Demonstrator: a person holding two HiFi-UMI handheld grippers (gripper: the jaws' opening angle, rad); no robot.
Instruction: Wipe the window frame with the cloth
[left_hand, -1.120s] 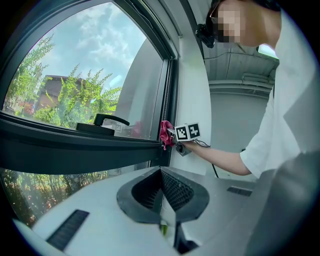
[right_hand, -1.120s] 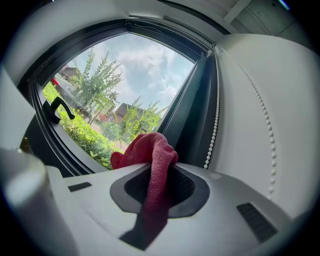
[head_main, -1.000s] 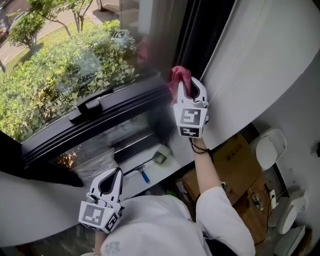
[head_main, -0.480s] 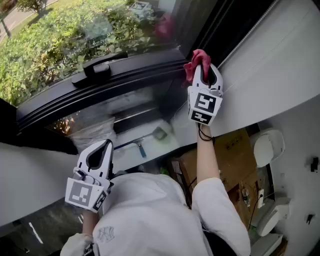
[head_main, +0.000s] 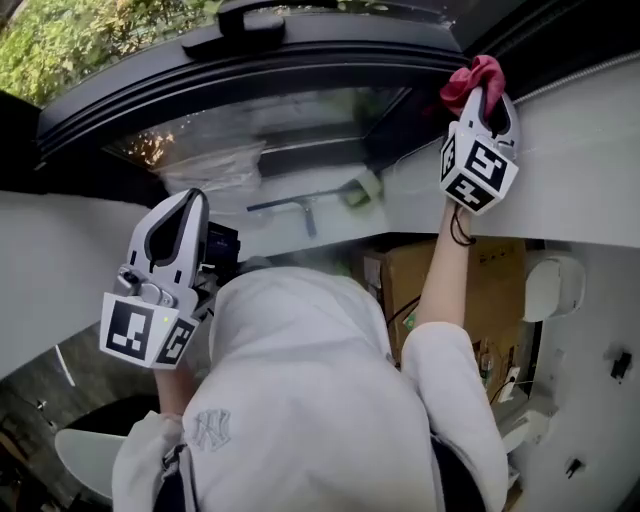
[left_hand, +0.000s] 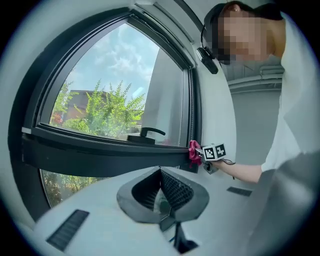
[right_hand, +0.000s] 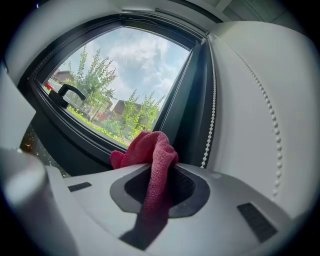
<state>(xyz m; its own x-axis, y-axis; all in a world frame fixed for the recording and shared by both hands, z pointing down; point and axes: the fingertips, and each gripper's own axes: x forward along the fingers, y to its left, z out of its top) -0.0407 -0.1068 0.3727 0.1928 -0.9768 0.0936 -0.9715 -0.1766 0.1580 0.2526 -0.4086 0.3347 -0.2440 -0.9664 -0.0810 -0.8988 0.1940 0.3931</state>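
Observation:
A red cloth is pinched in my right gripper, which is shut on it. The cloth presses at the right end of the dark window frame's crossbar, beside the vertical frame post. My left gripper hangs low at the left, away from the frame, its jaws closed together with nothing between them. A black window handle sits on the crossbar.
A white roller blind with a bead chain hangs right of the frame post. On the sill below lie a squeegee and a crumpled plastic bag. A cardboard box stands under the sill.
The head view has tilted down, so the window has slid up the picture. My right gripper keeps the cloth at the frame's right corner. The left gripper has risen slightly.

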